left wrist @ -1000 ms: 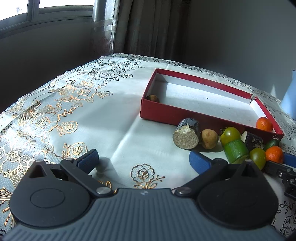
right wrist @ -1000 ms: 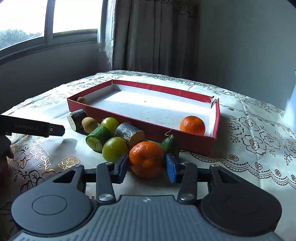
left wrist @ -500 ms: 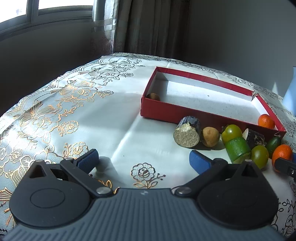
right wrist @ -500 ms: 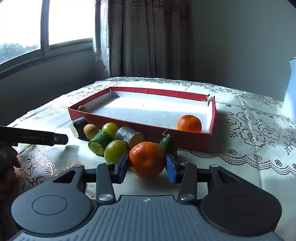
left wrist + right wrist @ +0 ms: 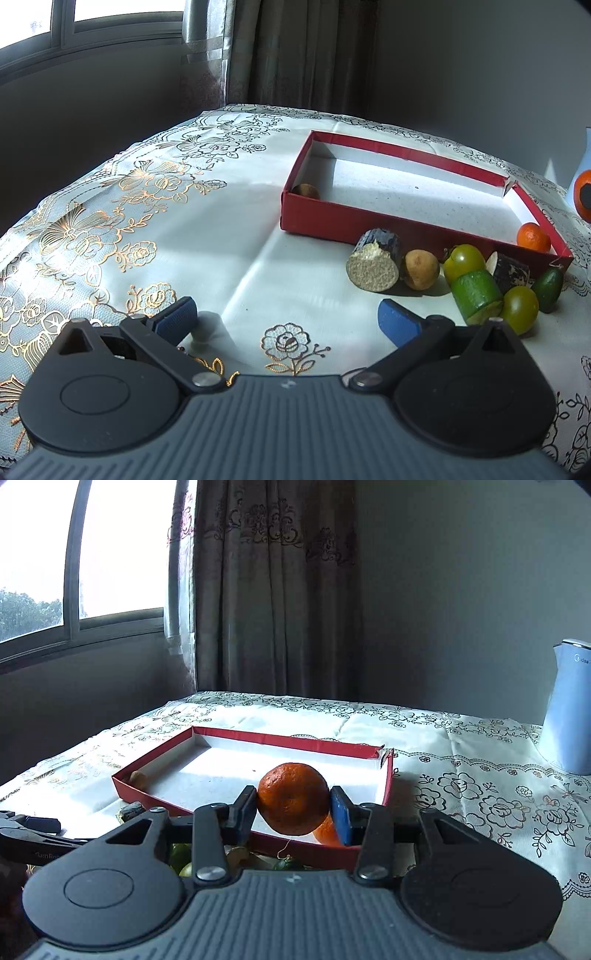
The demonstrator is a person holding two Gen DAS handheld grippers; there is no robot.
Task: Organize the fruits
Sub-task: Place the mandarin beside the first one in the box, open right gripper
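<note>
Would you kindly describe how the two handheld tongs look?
Both tongs, left and right, share one build: a ribbed grey body, two round black discs, black linkage arms with silver rivets, and blue pads on the fingers. No cables or sleeves show.

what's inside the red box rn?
Red box holds an orange in its right near corner and a small brown fruit at the left end. The near wall hides the floor strip behind it.

A room in a home: the desk [image 5: 461,738] wears a lace-edged floral tablecloth [image 5: 122,229] with gold embroidery, patterned curtains [image 5: 273,590] hang beside a window [image 5: 118,550] looking out on trees, and a pale blue electric kettle [image 5: 569,709] stands near plain grey walls.
</note>
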